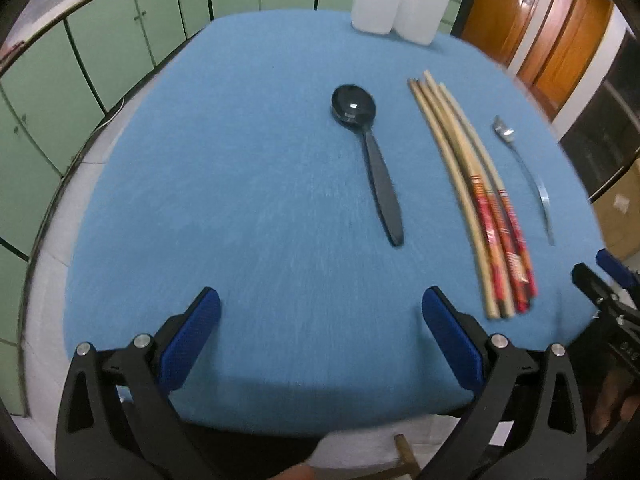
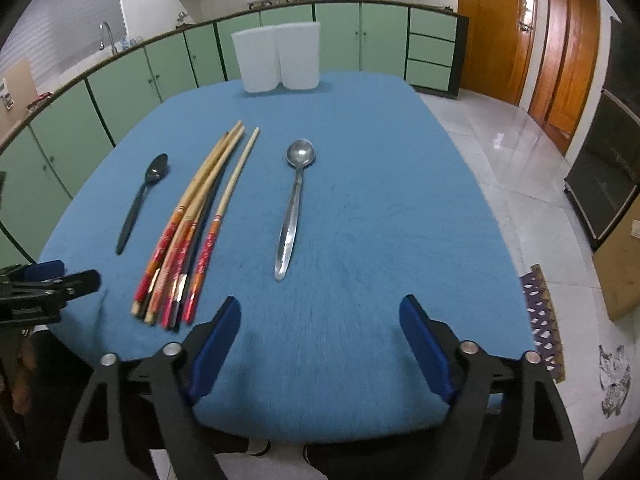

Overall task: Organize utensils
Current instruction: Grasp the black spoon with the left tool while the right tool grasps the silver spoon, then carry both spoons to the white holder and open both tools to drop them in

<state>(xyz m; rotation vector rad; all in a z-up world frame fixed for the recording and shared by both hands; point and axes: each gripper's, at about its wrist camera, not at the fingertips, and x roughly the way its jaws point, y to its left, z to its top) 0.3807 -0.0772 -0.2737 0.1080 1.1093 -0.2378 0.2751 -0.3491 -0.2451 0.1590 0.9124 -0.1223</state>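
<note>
Containers first: two white holders (image 2: 277, 58) stand side by side at the far edge of the blue tablecloth (image 2: 360, 208); I cannot see inside them. On the cloth lie a black plastic spoon (image 1: 368, 160), a bundle of wooden chopsticks (image 2: 192, 232) with red patterned ends, and a metal spoon (image 2: 294, 204), all handles toward me. My left gripper (image 1: 320, 332) and right gripper (image 2: 320, 340) both hover wide apart, empty, over the near edge.

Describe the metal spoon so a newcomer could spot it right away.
On the blue tablecloth, look in front of the two white containers at the far edge. To the right of the chopsticks lies the metal spoon, bowl pointing at the containers. It is shiny silver; the other spoon, the black spoon, is left of the chopsticks.
</note>
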